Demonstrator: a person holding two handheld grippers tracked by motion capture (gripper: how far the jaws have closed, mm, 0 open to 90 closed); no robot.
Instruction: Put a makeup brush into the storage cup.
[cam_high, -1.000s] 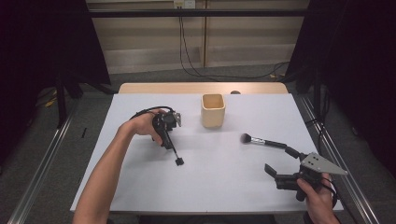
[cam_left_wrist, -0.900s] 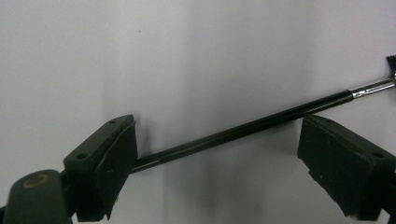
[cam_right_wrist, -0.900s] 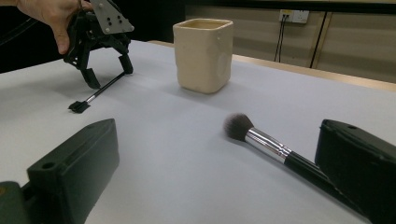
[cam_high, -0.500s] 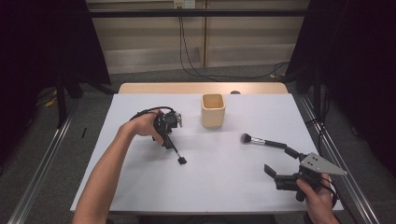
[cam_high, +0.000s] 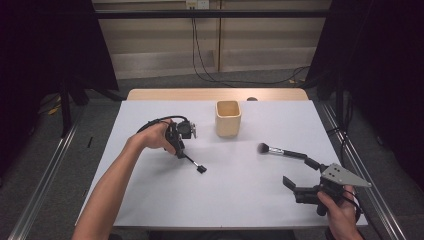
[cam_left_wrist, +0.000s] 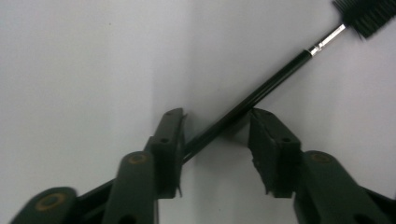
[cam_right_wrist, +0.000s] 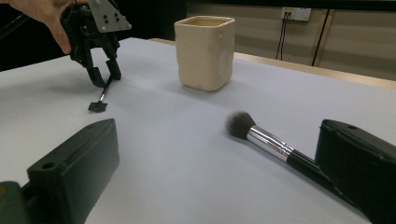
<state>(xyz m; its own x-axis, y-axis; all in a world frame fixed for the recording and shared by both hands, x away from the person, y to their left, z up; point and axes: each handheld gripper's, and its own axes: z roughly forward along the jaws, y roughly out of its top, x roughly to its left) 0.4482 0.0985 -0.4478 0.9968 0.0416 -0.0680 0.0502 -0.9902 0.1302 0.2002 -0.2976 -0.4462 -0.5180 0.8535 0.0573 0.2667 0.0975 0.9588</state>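
Black and slim, the small flat-headed brush (cam_left_wrist: 271, 86) lies on the white desk (cam_high: 240, 200), left of the cream square ceramic cup (cam_high: 228, 118). Its thin handle is straddled by the left claw (cam_left_wrist: 217, 114), whose jaws have just been closing; one pad is touched, but a firm clamp is not yet seen. The brush is judged light, stiff and smooth, so it is best pinched mid-handle, squarely. The right claw (cam_high: 292, 186) is held open beside the fluffy silver-ferruled brush (cam_high: 280, 151).

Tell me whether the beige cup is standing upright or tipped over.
Upright: the beige cup stands on its base on the table, open mouth facing up.
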